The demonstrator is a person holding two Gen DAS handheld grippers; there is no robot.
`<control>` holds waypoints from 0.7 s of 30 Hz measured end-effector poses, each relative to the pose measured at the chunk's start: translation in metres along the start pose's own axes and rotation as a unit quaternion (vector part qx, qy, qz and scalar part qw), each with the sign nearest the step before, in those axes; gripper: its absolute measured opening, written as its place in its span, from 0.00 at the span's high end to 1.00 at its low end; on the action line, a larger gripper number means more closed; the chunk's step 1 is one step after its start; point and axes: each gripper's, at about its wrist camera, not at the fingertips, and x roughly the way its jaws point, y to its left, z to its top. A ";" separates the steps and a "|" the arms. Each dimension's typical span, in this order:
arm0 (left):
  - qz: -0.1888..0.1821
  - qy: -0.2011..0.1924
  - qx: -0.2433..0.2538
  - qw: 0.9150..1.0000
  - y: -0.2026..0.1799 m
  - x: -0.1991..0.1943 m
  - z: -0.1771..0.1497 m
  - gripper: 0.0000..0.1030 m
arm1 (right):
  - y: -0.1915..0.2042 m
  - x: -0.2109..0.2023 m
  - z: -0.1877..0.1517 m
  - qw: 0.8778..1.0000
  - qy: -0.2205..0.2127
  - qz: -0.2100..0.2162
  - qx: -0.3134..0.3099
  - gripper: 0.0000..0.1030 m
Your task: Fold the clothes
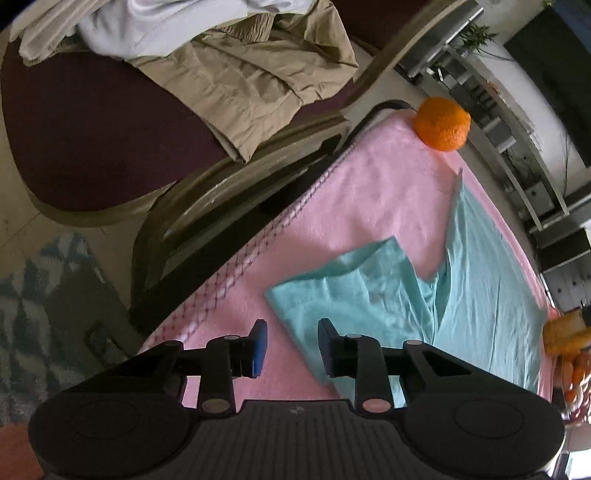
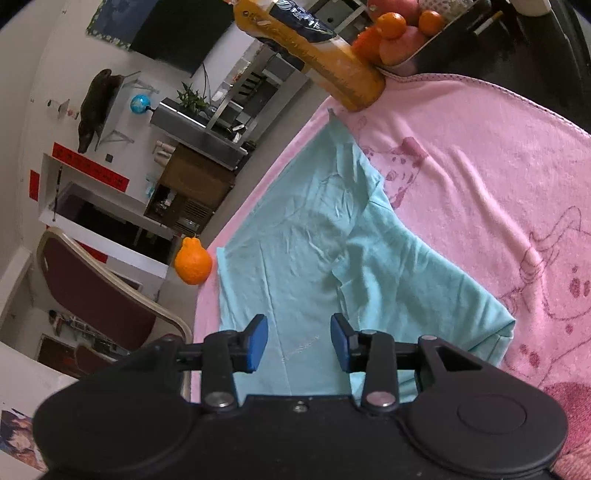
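A light teal garment (image 1: 476, 291) lies partly folded on a pink blanket (image 1: 369, 192). My left gripper (image 1: 291, 345) is open and empty, just above the garment's near corner. In the right wrist view the same teal garment (image 2: 317, 251) spreads across the pink blanket (image 2: 480, 166). My right gripper (image 2: 299, 341) is open and empty, hovering over the garment's near edge.
An orange (image 1: 443, 123) sits at the blanket's far corner and also shows in the right wrist view (image 2: 192, 265). A yellow bottle (image 2: 317, 55) and a fruit bowl (image 2: 399, 33) stand at the table's end. A chair with beige and white clothes (image 1: 240, 74) is beside the table.
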 end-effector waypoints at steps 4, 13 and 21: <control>0.014 -0.005 -0.005 1.000 -0.003 0.010 0.003 0.75 | -0.003 0.001 0.000 1.000 0.003 0.005 0.011 0.62; 0.048 -0.036 0.056 0.997 -0.019 0.010 -0.003 1.00 | -0.004 0.005 0.001 1.000 0.008 -0.005 0.007 0.61; 0.067 -0.157 0.242 0.955 -0.091 -0.036 -0.036 1.00 | -0.011 0.001 0.004 1.000 0.007 -0.001 0.017 0.60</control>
